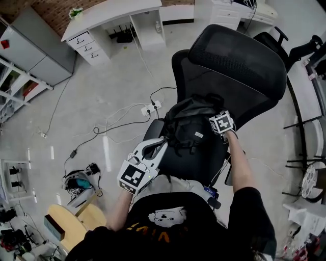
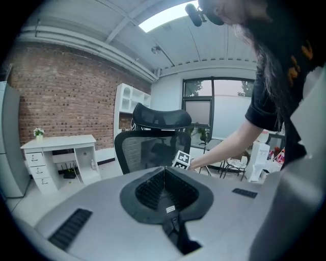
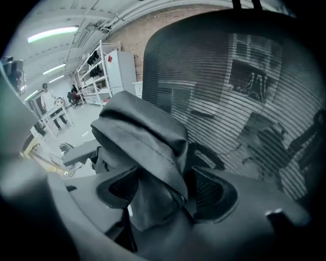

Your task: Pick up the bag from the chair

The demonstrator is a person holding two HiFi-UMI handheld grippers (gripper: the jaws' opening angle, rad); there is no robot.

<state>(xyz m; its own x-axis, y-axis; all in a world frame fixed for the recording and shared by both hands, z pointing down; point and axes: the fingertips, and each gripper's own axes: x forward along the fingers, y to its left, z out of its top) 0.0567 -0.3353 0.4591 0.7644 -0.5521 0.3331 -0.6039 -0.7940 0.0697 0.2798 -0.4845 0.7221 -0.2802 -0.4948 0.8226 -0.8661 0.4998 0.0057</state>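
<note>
Pale grey floor (image 1: 102, 86) runs under the scene, crossed by loose cables (image 1: 119, 114) and a power strip (image 1: 151, 107). Nearest, the person's black shirt (image 1: 173, 224) fills the bottom of the head view, with both forearms reaching forward. The left tool (image 1: 163, 144) hovers at the seat's front left, close to the lower left of the bag (image 1: 189, 126); whether it touches cannot be told. Its own view shows the jaws pressed together with nothing between them. The bag, black and slumped, sits on the seat of the chair (image 1: 239, 61), against the mesh back. The right tool (image 1: 214, 121) is at the bag's upper right side. Its own view shows the jaws clamped on a fold of the bag's dark fabric, which bunches up above them and hides much of the seat. Behind, the chair's tall back and headrest block the floor beyond. On the floor to the person's left are a round wooden stool (image 1: 76, 219) and a tangle of gear (image 1: 79, 182). Farther off stand a white desk (image 1: 109, 20) with drawers (image 1: 87, 48), a grey cabinet (image 1: 30, 51) and a brick wall (image 1: 48, 12).
</note>
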